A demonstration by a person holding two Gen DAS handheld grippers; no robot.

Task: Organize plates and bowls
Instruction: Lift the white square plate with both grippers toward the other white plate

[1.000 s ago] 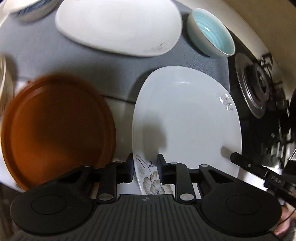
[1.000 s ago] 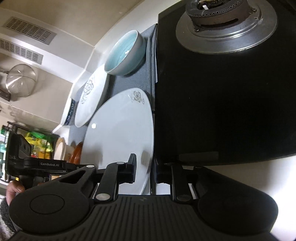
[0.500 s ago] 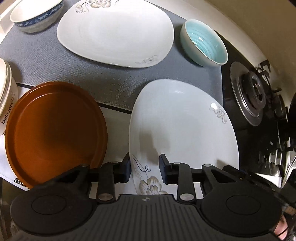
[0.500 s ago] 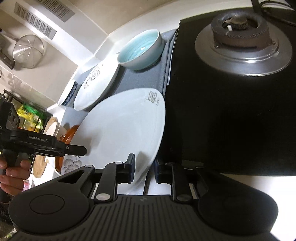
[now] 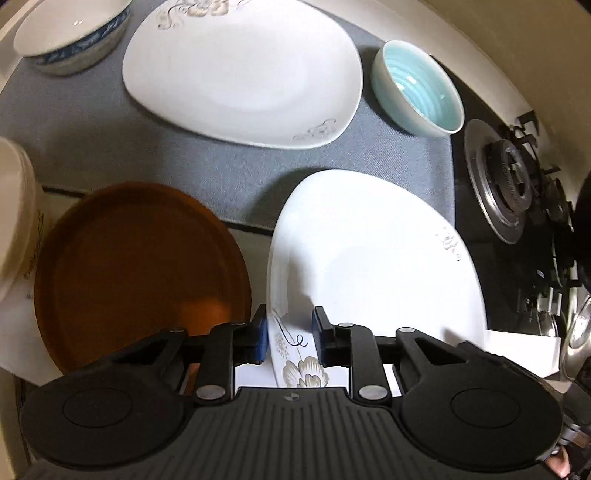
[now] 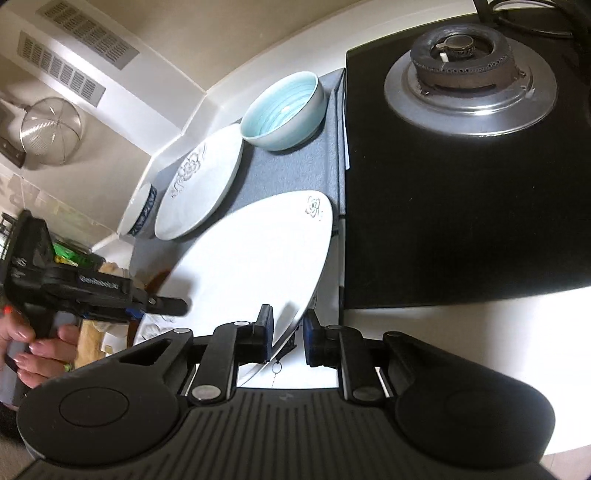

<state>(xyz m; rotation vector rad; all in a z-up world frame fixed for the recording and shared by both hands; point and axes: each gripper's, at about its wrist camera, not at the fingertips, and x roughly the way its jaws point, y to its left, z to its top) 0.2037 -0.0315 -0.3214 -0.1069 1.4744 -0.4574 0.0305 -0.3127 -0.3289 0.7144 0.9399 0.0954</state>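
Observation:
A white flowered plate (image 5: 373,258) is held between both grippers above the counter. My left gripper (image 5: 289,338) is shut on its near rim by the flower print. My right gripper (image 6: 288,336) is shut on the opposite rim of the same plate (image 6: 255,258), which tilts up. A second white flowered plate (image 5: 240,70) lies on the grey mat (image 5: 110,147) behind. A pale blue bowl (image 5: 417,88) stands at the mat's right end, a blue-patterned white bowl (image 5: 74,33) at the far left. A brown plate (image 5: 136,269) lies to the left.
A black gas hob (image 6: 461,203) with a burner (image 6: 469,74) lies right of the mat. A cream container (image 5: 14,218) stands at the left edge. A metal strainer (image 6: 51,129) hangs on the wall. White counter (image 6: 443,332) runs in front of the hob.
The white plate has risen off the counter between both grippers and tilted. Both wrist views have lifted and pulled back a little.

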